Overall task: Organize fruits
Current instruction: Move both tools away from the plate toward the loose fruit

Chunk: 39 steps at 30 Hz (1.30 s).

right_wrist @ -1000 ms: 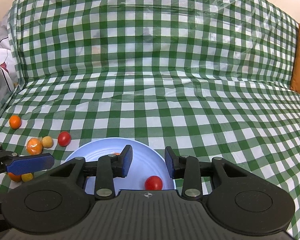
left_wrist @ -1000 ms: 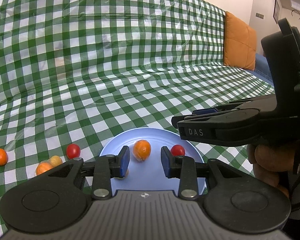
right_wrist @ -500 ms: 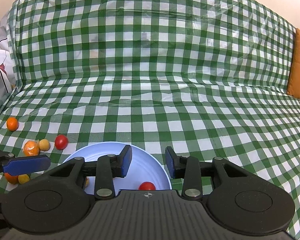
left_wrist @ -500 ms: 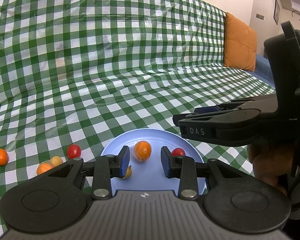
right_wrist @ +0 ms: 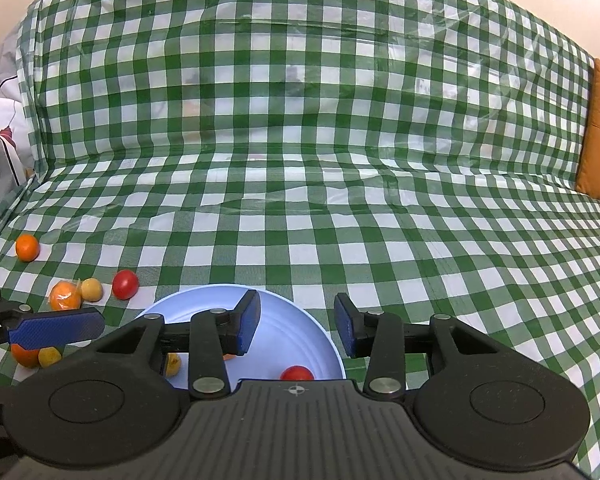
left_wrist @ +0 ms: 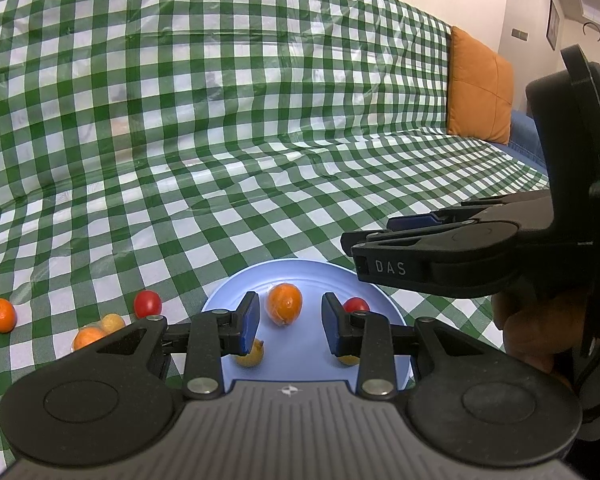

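Green-and-white checked cloth, pale blue plate, orange cushion.

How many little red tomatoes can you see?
2: one small round red tomato on the light blue plate, one small red tomato on the checked cloth. More may hide behind grippers.

home living room. sofa draped in a glossy green-and-white checked plastic cloth, square orange fabric cushion at its end, small framed pictures on the cream painted wall beyond.
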Each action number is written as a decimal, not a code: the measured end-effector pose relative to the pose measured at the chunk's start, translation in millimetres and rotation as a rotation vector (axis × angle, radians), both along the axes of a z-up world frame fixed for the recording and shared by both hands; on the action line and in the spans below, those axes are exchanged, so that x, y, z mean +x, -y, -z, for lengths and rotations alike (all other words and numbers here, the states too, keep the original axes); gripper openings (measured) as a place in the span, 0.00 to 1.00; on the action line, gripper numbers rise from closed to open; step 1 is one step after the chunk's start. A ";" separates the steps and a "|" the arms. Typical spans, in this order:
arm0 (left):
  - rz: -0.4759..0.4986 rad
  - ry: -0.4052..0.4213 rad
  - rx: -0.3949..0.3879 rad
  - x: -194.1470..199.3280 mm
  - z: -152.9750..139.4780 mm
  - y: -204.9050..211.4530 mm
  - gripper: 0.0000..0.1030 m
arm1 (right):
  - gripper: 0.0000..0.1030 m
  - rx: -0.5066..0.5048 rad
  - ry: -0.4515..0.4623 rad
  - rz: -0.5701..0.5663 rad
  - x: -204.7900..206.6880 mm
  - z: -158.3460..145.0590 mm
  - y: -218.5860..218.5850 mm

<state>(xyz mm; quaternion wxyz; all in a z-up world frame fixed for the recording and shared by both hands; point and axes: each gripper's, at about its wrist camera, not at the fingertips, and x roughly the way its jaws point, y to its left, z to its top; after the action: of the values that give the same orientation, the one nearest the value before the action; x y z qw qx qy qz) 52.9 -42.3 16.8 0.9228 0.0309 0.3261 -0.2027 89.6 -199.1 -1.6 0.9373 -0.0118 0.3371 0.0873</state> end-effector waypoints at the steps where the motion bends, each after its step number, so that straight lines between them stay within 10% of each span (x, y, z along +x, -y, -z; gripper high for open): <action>1: 0.000 0.000 0.000 0.0 0.1 -0.1 0.37 | 0.41 -0.001 0.000 0.000 0.1 0.1 -0.2; 18: -0.088 0.002 -0.030 19.4 -15.0 -34.9 0.36 | 0.41 0.007 0.009 -0.010 1.8 -2.7 -6.7; 39: -0.511 -0.101 -0.234 81.6 -27.2 -215.9 0.30 | 0.31 0.135 0.020 -0.078 13.5 -12.3 -64.3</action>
<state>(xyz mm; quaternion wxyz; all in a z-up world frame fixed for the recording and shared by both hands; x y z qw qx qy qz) 134.5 173.6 44.1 0.9240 -0.1690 0.3431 -0.0012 103.2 -134.8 10.7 0.9352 0.0375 0.3202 0.1464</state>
